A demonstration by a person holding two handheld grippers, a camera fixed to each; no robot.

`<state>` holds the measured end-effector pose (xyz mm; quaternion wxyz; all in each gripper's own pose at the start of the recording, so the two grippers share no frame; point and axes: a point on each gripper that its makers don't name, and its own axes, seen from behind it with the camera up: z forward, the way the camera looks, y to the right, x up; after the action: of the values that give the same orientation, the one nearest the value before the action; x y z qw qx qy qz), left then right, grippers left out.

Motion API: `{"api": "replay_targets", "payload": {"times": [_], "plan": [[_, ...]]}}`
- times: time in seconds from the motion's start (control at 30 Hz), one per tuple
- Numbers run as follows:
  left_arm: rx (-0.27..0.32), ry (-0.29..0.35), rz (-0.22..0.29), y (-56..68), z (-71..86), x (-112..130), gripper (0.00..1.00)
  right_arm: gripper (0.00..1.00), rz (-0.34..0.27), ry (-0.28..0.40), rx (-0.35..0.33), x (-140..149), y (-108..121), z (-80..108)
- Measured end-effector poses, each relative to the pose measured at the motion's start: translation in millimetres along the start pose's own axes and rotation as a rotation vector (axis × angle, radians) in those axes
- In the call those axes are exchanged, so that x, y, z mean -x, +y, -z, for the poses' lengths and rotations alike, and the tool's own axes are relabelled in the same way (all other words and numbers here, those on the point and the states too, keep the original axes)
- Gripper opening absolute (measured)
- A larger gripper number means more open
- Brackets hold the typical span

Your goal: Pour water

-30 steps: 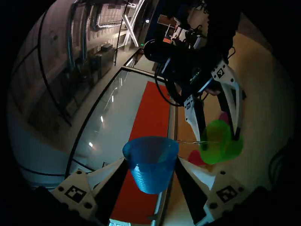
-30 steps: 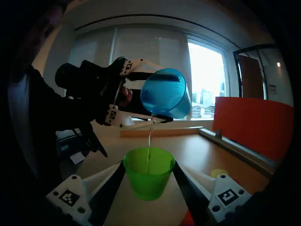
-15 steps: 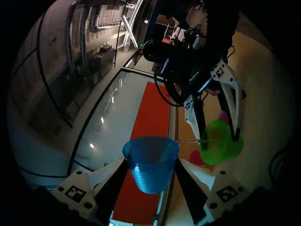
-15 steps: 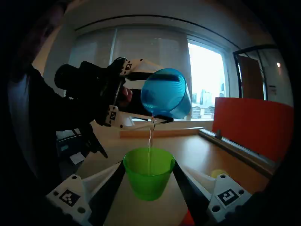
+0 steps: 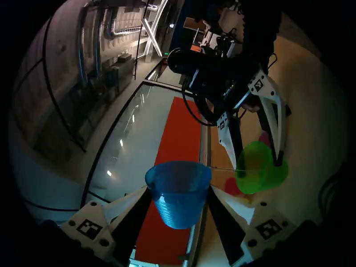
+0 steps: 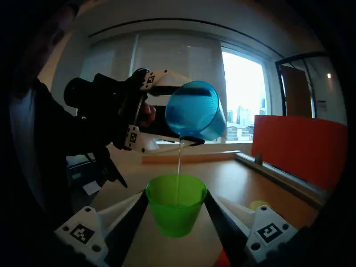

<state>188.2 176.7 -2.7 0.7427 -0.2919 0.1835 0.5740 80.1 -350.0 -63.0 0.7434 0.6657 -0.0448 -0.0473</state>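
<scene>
My left tongs [image 5: 178, 189] are clamped on the translucent blue plastic cup [image 5: 178, 202], tipped over above the translucent green plastic cup [image 6: 175, 213], which my right tongs [image 6: 176, 196] grip upright over the wooden tabletop [image 6: 249, 178]. The water stream [image 6: 179, 164] has thinned from a wobbling rope half a second ago to a straight thread landing inside the green cup, so I judge the blue cup is nearly drained and the pour close to done. No brand or readable text, only black-and-white square markers [image 6: 81, 232] on the tong fingers.
</scene>
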Motion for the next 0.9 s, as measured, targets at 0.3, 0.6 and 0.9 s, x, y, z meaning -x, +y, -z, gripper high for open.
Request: {"api": "replay_targets", "payload": {"times": [0.3,0.6,0.9], "plan": [[-0.001,0.001,0.004,-2.1,1.5,-0.1,0.83,0.92,-0.002,0.005,-0.001,-0.7,-0.2,-2.1],[0.000,0.003,-0.008,-2.4,2.0,-2.1,0.83,0.92,-0.005,0.011,0.000,-0.5,-0.9,-1.1],[-0.001,0.005,-0.020,-1.6,-1.1,-2.5,0.83,0.92,-0.005,0.018,0.003,-0.5,0.6,0.8]]}}
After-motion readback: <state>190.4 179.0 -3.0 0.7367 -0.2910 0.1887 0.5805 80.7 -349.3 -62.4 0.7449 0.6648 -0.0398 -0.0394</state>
